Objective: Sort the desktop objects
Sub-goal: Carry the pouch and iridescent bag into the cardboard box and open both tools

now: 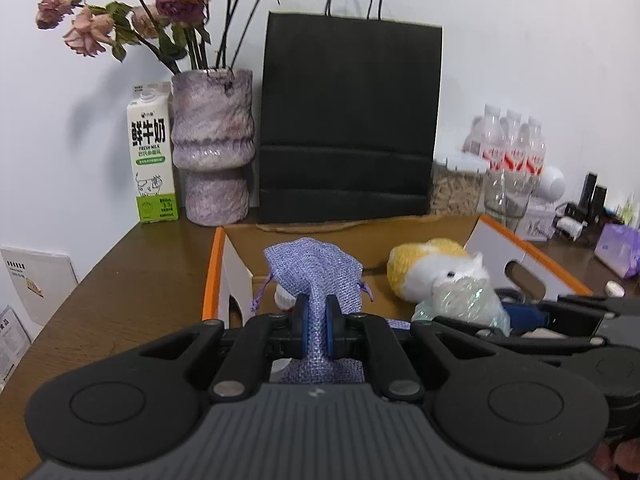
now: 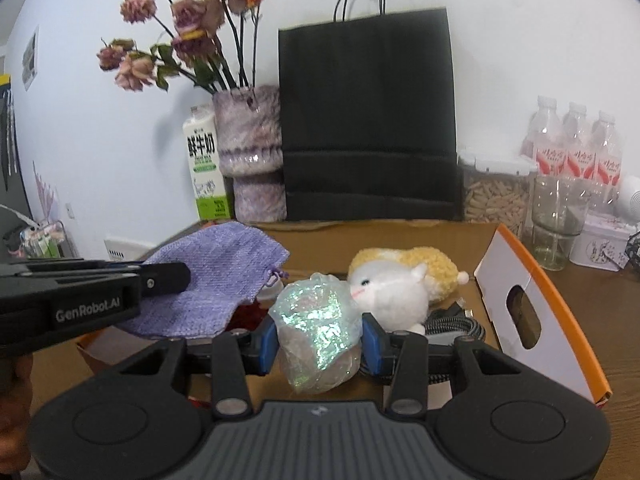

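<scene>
My left gripper [image 1: 316, 330] is shut on a purple woven drawstring pouch [image 1: 316, 268], which hangs over the open cardboard box [image 1: 218, 264]. My right gripper [image 2: 320, 340] is shut on an iridescent crinkled wrapped bundle [image 2: 316, 320], held above the same box [image 2: 532, 276]. A white and yellow plush toy [image 2: 400, 280] lies inside the box, just behind the bundle. In the right wrist view the left gripper's black body [image 2: 92, 292] comes in from the left with the pouch [image 2: 216, 264]. The left wrist view shows the bundle [image 1: 460, 300] and plush toy [image 1: 436, 268] at right.
Along the back wall stand a milk carton [image 1: 154, 160], a purple vase of dried roses [image 1: 214, 144], a black paper bag [image 1: 348, 120], a jar of pellets [image 2: 496, 188], water bottles [image 2: 572, 148] and a glass [image 2: 560, 220]. A braided cable [image 2: 456, 324] lies in the box.
</scene>
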A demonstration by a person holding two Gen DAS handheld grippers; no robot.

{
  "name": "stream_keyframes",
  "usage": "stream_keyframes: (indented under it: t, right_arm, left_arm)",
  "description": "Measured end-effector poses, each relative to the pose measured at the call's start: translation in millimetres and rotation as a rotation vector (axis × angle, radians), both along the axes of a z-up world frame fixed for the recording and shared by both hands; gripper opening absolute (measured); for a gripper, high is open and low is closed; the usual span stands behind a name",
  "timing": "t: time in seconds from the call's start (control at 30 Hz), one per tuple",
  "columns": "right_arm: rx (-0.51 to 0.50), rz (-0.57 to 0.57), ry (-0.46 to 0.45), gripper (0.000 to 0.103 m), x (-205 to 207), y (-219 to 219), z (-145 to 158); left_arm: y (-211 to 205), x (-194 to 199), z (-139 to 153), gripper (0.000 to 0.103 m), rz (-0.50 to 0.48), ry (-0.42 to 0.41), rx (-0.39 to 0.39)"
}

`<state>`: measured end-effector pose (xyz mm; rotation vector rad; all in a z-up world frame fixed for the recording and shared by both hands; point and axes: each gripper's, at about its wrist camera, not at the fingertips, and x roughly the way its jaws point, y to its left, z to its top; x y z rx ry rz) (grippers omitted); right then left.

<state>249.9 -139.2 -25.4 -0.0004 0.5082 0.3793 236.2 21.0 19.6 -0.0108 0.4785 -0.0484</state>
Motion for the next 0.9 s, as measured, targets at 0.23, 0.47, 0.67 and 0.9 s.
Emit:
stream_keyframes:
  t: [0.23, 0.47, 0.67, 0.9]
  right_arm:
    - [-0.031, 0.014, -0.01, 0.042, 2, -1, -6]
    - [-0.063, 0.012, -0.037, 0.044, -2, 3, -8]
    - [-0.074, -0.008, -0.073, 0.063, -10, 2, -3]
    - [-0.08, -0.055, -0.138, 0.096, -19, -3, 6]
  left_arm:
    - [-2, 4, -11, 0.009, -0.003, 0.02, 0.028]
    - [-5, 4, -15, 0.014, -0.006, 0.021, 0.045]
    - [-6, -6, -7, 0.038, 0.016, -0.037, 0.071]
    - [-7, -18, 6, 0.1, 0.079, -0.12, 0.113]
